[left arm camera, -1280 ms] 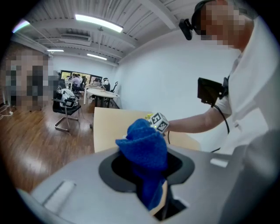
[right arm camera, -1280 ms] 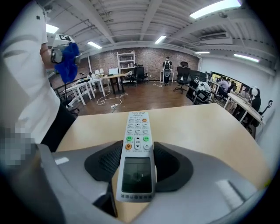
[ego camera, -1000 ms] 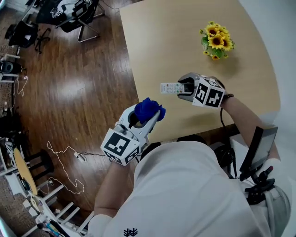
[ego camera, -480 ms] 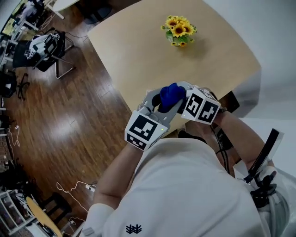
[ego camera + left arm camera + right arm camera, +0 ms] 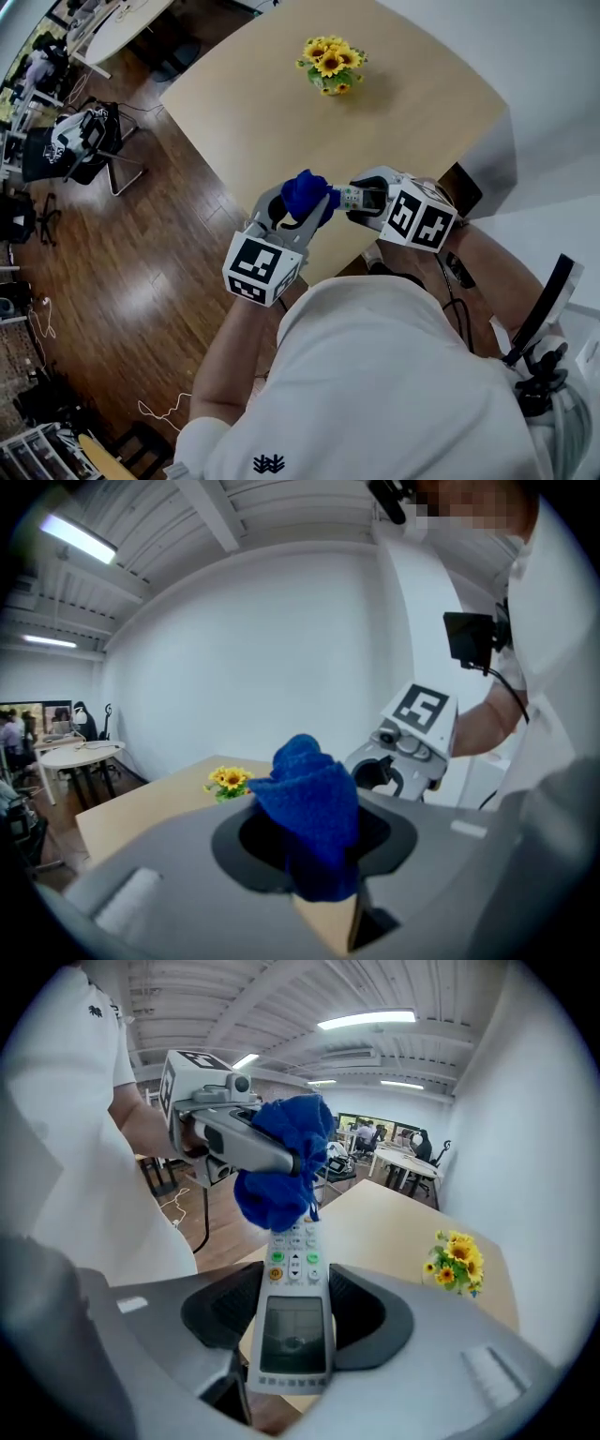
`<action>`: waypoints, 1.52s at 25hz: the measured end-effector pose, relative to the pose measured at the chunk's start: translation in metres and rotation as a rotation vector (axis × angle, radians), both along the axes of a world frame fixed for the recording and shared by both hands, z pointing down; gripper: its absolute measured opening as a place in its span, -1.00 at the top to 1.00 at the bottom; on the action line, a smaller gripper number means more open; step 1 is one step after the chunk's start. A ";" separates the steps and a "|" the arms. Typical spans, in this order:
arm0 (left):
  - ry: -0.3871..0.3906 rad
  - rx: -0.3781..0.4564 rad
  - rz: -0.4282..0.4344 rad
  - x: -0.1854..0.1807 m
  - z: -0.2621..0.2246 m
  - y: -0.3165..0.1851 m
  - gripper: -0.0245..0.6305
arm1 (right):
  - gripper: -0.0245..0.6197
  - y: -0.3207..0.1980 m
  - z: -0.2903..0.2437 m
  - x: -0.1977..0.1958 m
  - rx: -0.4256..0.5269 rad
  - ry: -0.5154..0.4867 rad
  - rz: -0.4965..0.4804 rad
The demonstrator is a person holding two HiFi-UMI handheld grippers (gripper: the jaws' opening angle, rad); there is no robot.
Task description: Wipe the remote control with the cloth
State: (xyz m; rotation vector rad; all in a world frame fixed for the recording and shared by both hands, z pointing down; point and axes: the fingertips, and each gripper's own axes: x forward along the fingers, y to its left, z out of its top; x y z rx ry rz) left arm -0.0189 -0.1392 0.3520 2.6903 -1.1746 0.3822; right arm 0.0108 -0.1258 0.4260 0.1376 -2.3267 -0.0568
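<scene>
My right gripper [image 5: 293,1312] is shut on a white remote control [image 5: 294,1305] with a screen and coloured buttons, held in the air over the table's near edge. My left gripper [image 5: 314,841] is shut on a bunched blue cloth [image 5: 311,810]. In the right gripper view the blue cloth [image 5: 282,1169] rests on the far end of the remote. From the head view the cloth [image 5: 307,195] sits just left of the remote [image 5: 354,198], between the left gripper [image 5: 302,214] and the right gripper [image 5: 360,201].
A small bunch of yellow sunflowers [image 5: 328,64] stands at the far side of the wooden table [image 5: 262,112]. Wood floor with chairs [image 5: 89,141] and cables lies to the left. A white wall runs along the right.
The left gripper has brought the cloth up from below the table edge to the remote; half a second ago it covered the remote, now it sits at the remote's left end.
</scene>
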 end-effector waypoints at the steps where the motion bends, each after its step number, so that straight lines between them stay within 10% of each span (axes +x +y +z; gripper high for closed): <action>1: -0.003 0.001 -0.017 -0.008 0.001 -0.002 0.48 | 0.24 -0.002 0.001 0.002 0.001 0.004 0.003; 7: 0.023 0.018 -0.085 -0.033 -0.011 0.005 0.48 | 0.24 0.000 0.008 0.017 -0.014 0.035 0.020; 18: 0.214 0.021 0.093 0.057 -0.056 0.019 0.48 | 0.24 0.016 -0.018 -0.026 0.000 0.006 -0.067; 38: 0.007 -0.003 -0.148 -0.043 -0.011 0.003 0.48 | 0.24 0.010 -0.004 -0.023 -0.022 0.023 -0.119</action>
